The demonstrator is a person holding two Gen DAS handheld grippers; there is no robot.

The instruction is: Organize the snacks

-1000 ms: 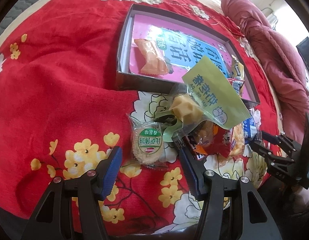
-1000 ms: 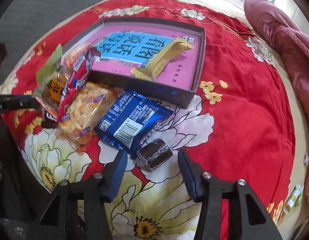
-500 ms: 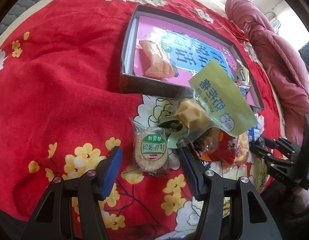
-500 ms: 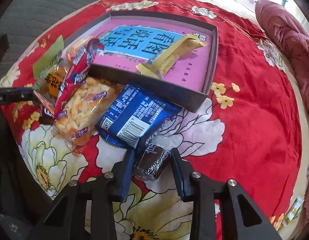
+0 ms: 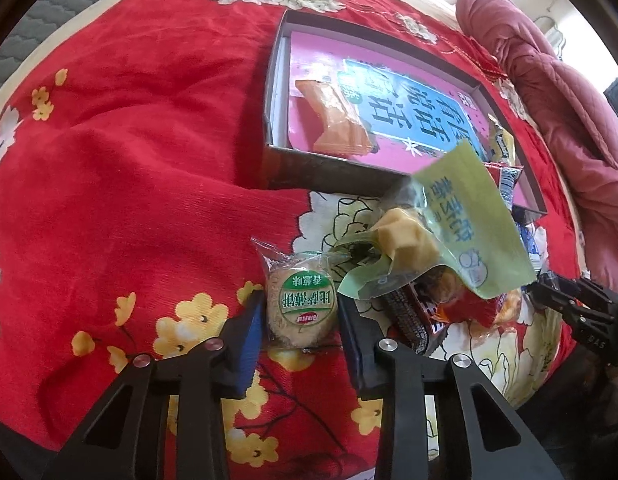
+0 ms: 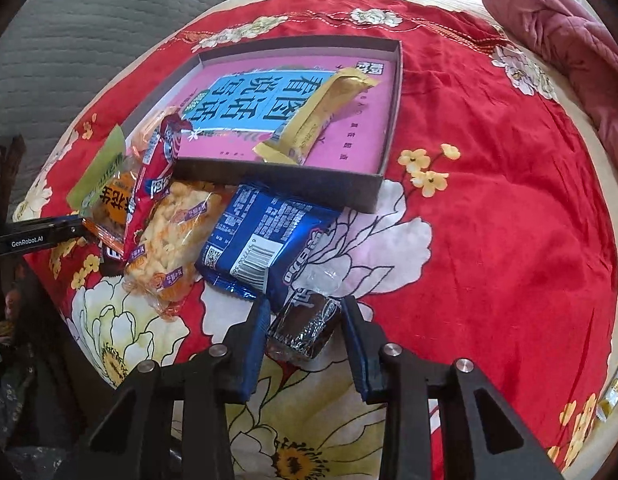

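Narrowed since a second back: left gripper (image 5: pixel 299 322), then spread wide around the round biscuit packet (image 5: pixel 299 306), now closing in on it, blue pads right at the wrapper's two sides, packet lying between them on the red floral bedspread (image 5: pixel 121 184). Narrowed likewise: right gripper (image 6: pixel 303 330), earlier standing apart from the dark foil-wrapped chocolate (image 6: pixel 305 328), now clamped narrow on it, pads pressed against both ends of the wrapper.

Beyond the biscuit packet, a heap of snacks on the bed: green pouch (image 5: pixel 461 220) tilted up over a pale yellow lump, dark and red wrappers underneath. Farther back, shallow grey box (image 5: pixel 333 170) with a pink and blue printed sheet on its floor; inside, orange sachet (image 5: pixel 335 120) near the left wall. Seen from the right wrist camera, gold bar wrapper (image 6: pixel 317 118) lying slantwise in the same box, toward its right half. Just in front of the box's near wall, blue biscuit pack (image 6: pixel 265 236), barcode up, its lower corner touching the chocolate's clear wrapper tail. Left of it, clear bag of puffed orange-and-white snacks (image 6: pixel 173 240), and a red packet (image 6: pixel 157 172) leaning over the box's corner. Crumpled pink quilt (image 5: pixel 557 112) along the far right edge of the bed.
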